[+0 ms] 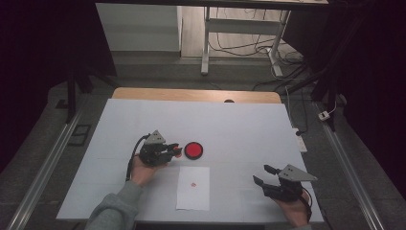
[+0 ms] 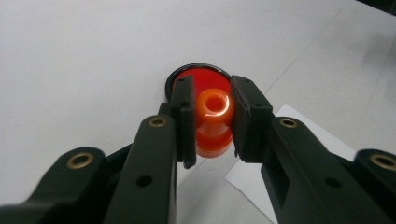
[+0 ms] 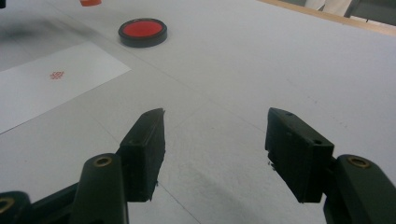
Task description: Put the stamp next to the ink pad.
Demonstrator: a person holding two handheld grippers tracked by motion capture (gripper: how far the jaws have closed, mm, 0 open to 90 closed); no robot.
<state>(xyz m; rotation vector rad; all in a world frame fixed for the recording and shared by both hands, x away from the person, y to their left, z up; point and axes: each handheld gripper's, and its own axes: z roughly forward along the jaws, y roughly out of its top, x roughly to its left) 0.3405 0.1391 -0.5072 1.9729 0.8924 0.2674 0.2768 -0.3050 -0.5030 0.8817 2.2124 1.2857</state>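
Observation:
My left gripper (image 1: 171,149) is shut on a small orange-red stamp (image 2: 214,122), whose hollow end faces the camera between the two black pads. Just beyond it lies a round red ink pad (image 1: 193,150) in a black rim (image 2: 198,74), very close to the stamp's tip (image 1: 178,152). In front of the pad lies a white sheet of paper (image 1: 193,188) with a small red mark (image 3: 56,74) on it. My right gripper (image 1: 262,175) rests near the table's front right, open, with nothing between its fingers (image 3: 147,140).
The table (image 1: 239,124) has a white cover, and a wooden edge shows at the far side. Dark floor rails run along both sides. Another desk's legs and loose cables lie beyond the table.

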